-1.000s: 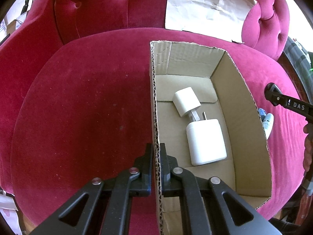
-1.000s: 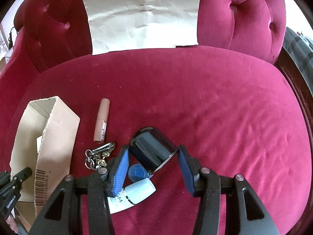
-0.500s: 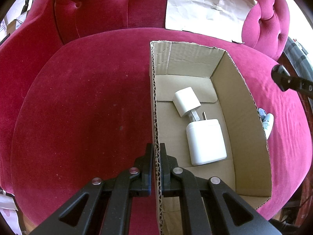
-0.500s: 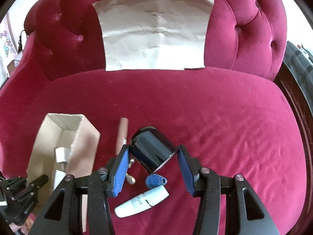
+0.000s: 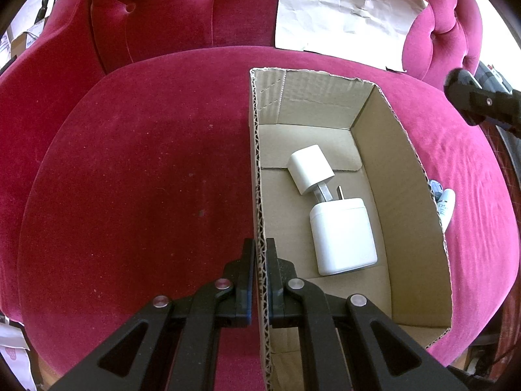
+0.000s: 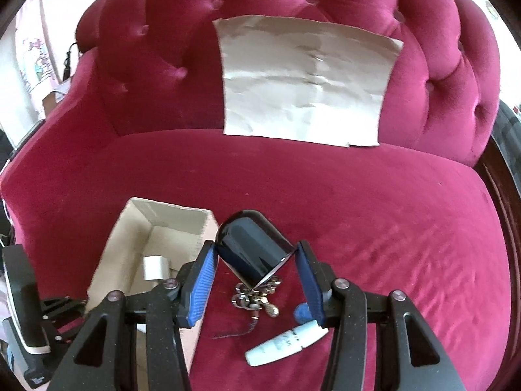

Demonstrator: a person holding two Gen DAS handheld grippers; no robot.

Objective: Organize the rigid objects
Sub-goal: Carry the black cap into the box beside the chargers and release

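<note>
The left gripper (image 5: 259, 280) was clamped on the near left wall of the cardboard box (image 5: 390, 169), its jaws pressed together on the corrugated edge, steadying the box on the red velvet sofa (image 5: 130, 179). Inside the box lay two white chargers: a small one (image 5: 311, 168) toward the far end and a larger one (image 5: 343, 236) nearer the gripper, the two touching at their prongs.

The right gripper (image 6: 255, 282) held a glossy black case (image 6: 249, 252) between its blue pads, jaws closed on its sides. The case was in the air, tilted, just to the right of the box's right wall and not yet over the opening.

So the job looked roughly half done. Two things were already packed, and a third was on its way. Left on the sofa cushion to the right of the box were a bunch of keys (image 6: 257, 298), directly under the held case, a white tube (image 6: 285, 343) a little farther right and nearer the camera, and a small blue object (image 6: 301, 312) partly hidden behind the right finger. Each of those would likely need its own trip into the box.
</note>
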